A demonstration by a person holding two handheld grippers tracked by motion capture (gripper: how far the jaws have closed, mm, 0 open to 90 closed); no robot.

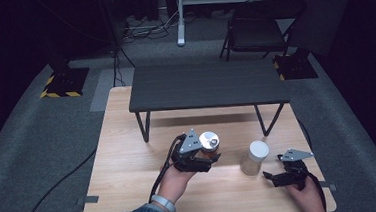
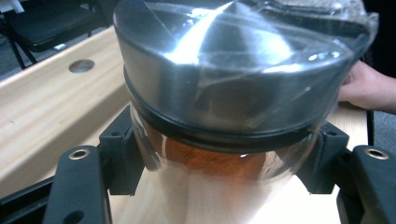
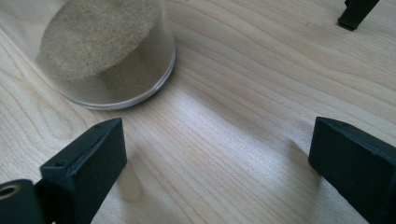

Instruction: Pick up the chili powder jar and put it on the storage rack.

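**Left gripper clamped on the steel-lidded jar, right gripper wide beside the sand jar**

Your left gripper (image 1: 207, 157) has its jaws closed on the glass body of the steel-lidded jar (image 1: 209, 143), just under the black band below the lid; in the left gripper view the jar (image 2: 233, 93) sits between both pads, with reddish-brown contents showing through the glass. The high view puts this jar over the middle of the wooden table (image 1: 129, 160), just in front of the small dark bench (image 1: 209, 84) that stands on the table's far half. The bench's front edge and its two angled legs are near, so room beyond the jar is tight; toward you and to your left the bare wood is open as far as the near and left edges.

Your right gripper (image 1: 276, 176) rests low near the table's right front corner, its jaws spread apart with nothing between them. In the right gripper view the jaws frame bare wood, and the white-lidded jar of sand (image 3: 107, 51) stands just beyond the left one, not touching it. In the high view that jar (image 1: 255, 157) stands between your two grippers, well apart from the held jar. The table's right edge runs close beside your right hand (image 1: 307, 194).
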